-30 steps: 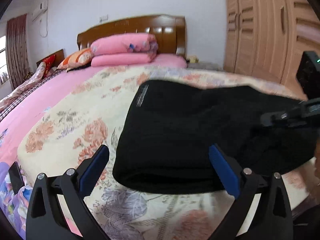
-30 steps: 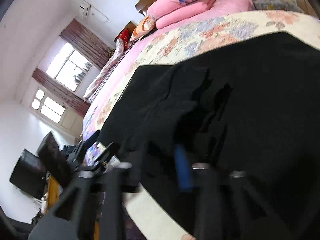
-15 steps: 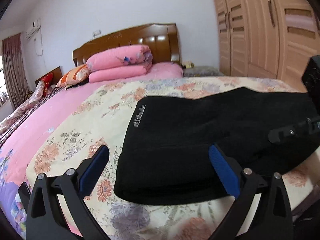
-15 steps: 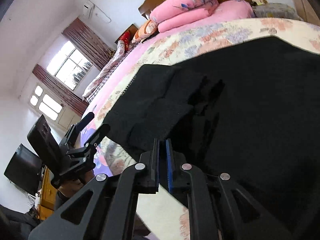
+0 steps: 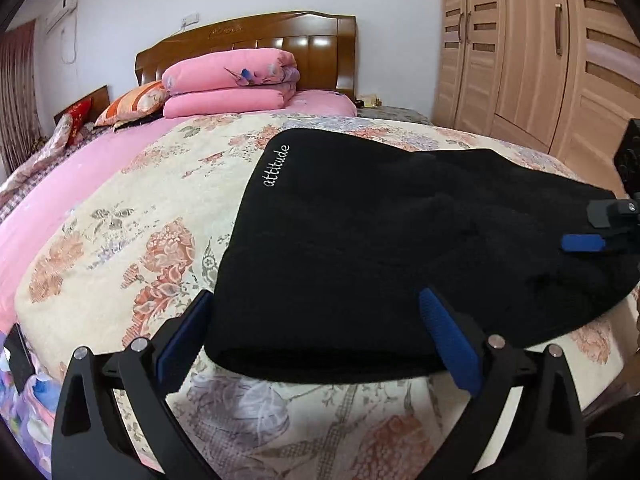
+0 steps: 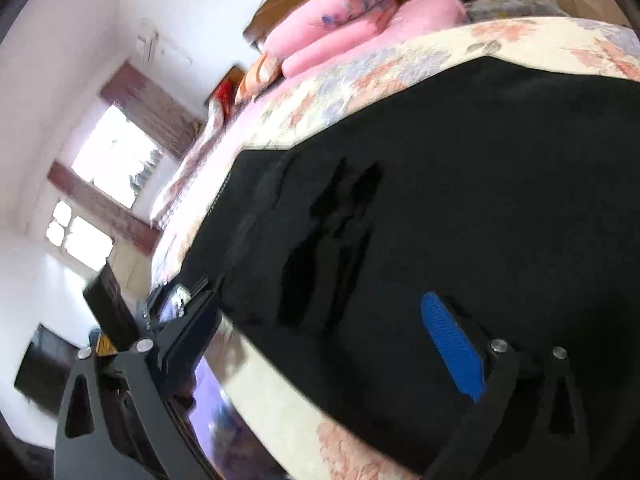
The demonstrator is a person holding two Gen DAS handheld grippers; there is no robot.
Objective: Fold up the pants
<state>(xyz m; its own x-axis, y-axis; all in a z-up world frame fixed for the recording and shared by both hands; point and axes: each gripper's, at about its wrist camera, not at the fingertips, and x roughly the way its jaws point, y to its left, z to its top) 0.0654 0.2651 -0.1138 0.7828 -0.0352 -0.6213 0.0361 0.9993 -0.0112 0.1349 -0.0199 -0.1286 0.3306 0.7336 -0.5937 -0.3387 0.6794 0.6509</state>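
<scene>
- Since a moment ago, my right gripper (image 6: 320, 340) has let go of the black pants (image 5: 380, 248); its jaws are opening, nothing clamped.
- Folded, white lettering showing, the pants lie flat on the floral bed (image 5: 120, 248).
- My left gripper (image 5: 316, 320) is spread wide, straddling their near fold.

The near half of the bed (image 5: 100, 216) is taken up by the folded pants (image 5: 380, 248), which lie flat across the floral blanket (image 5: 132, 248). Open blanket is left on the pants' left side and along the near edge below the fold. Toward the headboard (image 5: 248, 48), the way is blocked by a stacked quilt (image 5: 232, 80) and pillows (image 5: 136, 102). On the right, room is bounded by the wardrobe (image 5: 560, 60). The pants' right end is occupied by the right gripper (image 5: 600, 232), whose jaws are opening over the cloth.
</scene>
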